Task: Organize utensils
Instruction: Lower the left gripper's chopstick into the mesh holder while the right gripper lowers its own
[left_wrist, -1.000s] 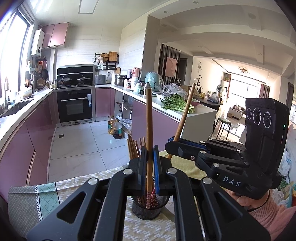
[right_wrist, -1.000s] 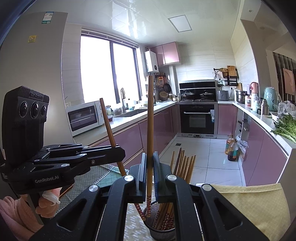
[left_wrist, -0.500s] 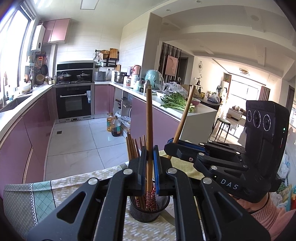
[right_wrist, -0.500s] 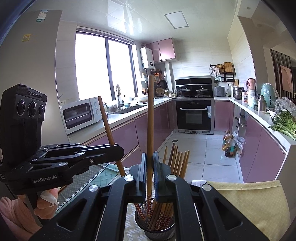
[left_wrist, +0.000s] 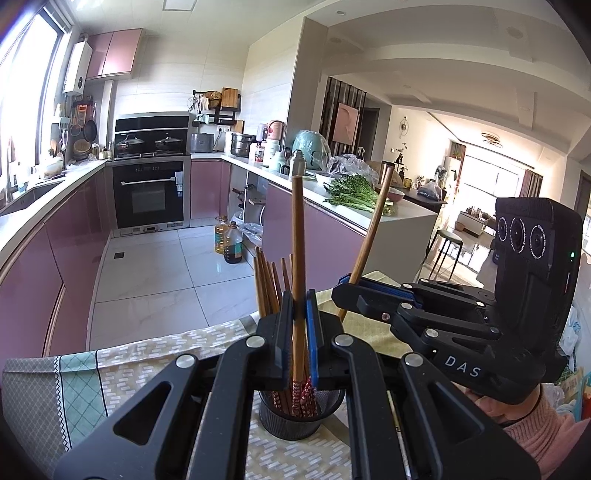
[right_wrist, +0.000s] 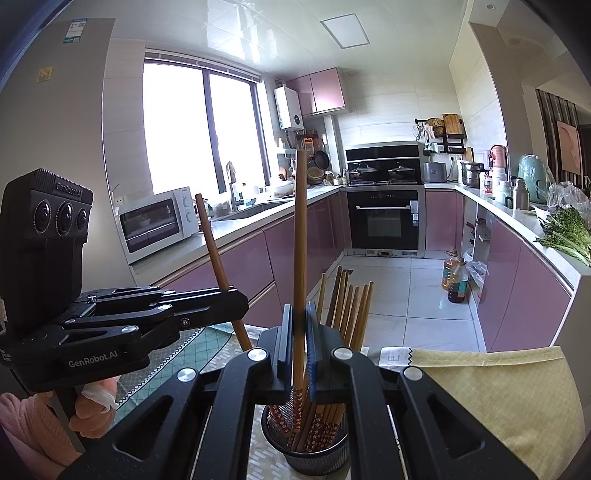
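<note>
Two grippers hang side by side over the table's patterned cloth (left_wrist: 122, 373), each tilted a little downward toward the black mesh holder (left_wrist: 295, 421) near the table's far edge, with open kitchen floor (left_wrist: 155, 277) beyond it. On the left, the left gripper (left_wrist: 300, 306) has its jaws clamped tight on one wooden chopstick (left_wrist: 297, 236), held nearly upright, its patterned lower end down inside the holder among the bundle of chopsticks (left_wrist: 267, 280) already standing there. Over on the right, the right gripper (right_wrist: 298, 321) is squeezed shut on a second chopstick (right_wrist: 300, 229), also close to vertical, its decorated tip dipping into the same holder (right_wrist: 306, 454). From each camera the other gripper's stick leans at an angle. A pink sleeve (left_wrist: 535, 439) and a hand (right_wrist: 92, 413) show behind the handles. Yellow cloth (right_wrist: 498, 398) lies just right of the holder, with room on both sides
</note>
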